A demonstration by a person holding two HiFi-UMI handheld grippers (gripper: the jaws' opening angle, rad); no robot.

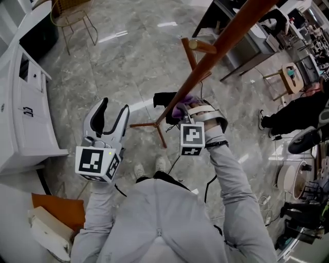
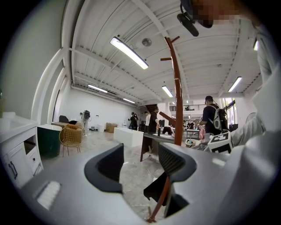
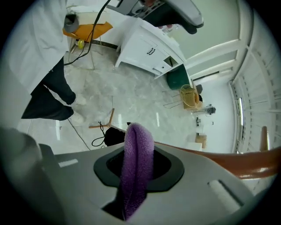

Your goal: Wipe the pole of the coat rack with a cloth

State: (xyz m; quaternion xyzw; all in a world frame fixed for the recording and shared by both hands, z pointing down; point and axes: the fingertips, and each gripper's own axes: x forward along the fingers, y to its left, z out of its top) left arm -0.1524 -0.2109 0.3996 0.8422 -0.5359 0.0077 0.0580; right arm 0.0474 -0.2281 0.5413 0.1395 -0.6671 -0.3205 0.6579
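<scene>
Wiping apparently under way: right gripper [image 1: 181, 112] jaws closed on cloth [image 3: 137, 162] at pole [image 1: 216, 49], frame centre; upper pole remaining. Left gripper [image 1: 112, 115] jaws wide apart, empty.

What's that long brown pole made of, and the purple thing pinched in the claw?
The pole looks like wood with a smooth reddish-brown varnish, going by its even colour and slight sheen, though no grain is visible. The purple cloth looks like soft microfibre or terry: its surface is fuzzy and matte.

Counting two grippers, left gripper [image 1: 114, 109] and right gripper [image 1: 181, 110]; one purple cloth [image 3: 138, 151]; one coat rack [image 1: 216, 46]; one wire chair [image 1: 72, 15] far left; one white cabinet [image 1: 25, 118] left.
</scene>
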